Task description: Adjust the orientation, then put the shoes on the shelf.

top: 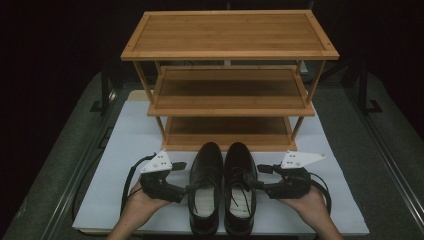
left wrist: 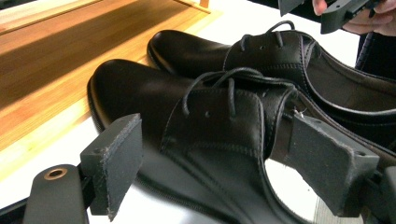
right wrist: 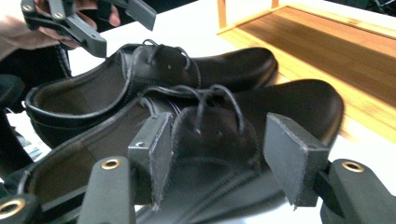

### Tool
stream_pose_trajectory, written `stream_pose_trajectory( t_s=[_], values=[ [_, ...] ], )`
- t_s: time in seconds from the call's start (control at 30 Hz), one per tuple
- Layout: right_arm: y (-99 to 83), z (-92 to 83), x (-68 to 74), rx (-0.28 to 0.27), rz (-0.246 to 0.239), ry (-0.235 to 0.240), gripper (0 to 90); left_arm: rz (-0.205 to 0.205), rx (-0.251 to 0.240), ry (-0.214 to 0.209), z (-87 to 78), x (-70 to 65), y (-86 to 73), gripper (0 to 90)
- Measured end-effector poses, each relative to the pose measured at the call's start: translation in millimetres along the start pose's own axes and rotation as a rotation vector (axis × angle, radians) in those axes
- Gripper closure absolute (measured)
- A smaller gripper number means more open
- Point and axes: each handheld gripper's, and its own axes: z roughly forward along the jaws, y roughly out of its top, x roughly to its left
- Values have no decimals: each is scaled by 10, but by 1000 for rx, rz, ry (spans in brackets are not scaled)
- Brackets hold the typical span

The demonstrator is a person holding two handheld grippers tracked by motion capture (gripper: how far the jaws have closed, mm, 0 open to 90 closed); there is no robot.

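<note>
A pair of black leather lace-up shoes stands side by side on the white mat, toes toward the rack: the left shoe and the right shoe. My left gripper comes at the left shoe from its outer side. Its jaws straddle the laced flap, one pad outside, one over the shoe's opening, neither visibly pressing. My right gripper mirrors this on the right shoe, jaws apart around the laces.
A three-tier bamboo shoe rack stands just beyond the toes, its lowest shelf closest. The white mat lies on a dark table with metal rails along both sides. Cables trail from each gripper.
</note>
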Motion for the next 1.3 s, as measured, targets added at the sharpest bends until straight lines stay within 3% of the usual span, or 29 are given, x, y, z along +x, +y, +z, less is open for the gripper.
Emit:
stream_pose_trajectory(
  t_s=[0.23, 0.27, 0.4, 0.6, 0.83, 0.97, 1.3],
  values=[
    [26, 144, 78, 14, -16, 23, 378, 6, -9, -22, 118, -33, 1, 191],
    [34, 199, 96, 22, -21, 34, 378, 8, -27, -32, 143, -35, -6, 231],
    [33, 253, 111, 23, -27, 48, 378, -1, -50, -45, 152, -30, -10, 238],
    [53, 149, 67, -32, -12, 31, 405, -21, -112, -45, 56, 3, 3, 315],
    [30, 173, 46, -2, -9, 5, 431, -31, -112, -55, 51, 20, -11, 348],
    [5, 179, 34, 10, -13, -9, 448, -25, -125, -33, 11, 44, 10, 354],
    [-38, 227, 35, 32, 3, 6, 482, -10, -50, -49, 137, 12, -48, 386]
  ],
)
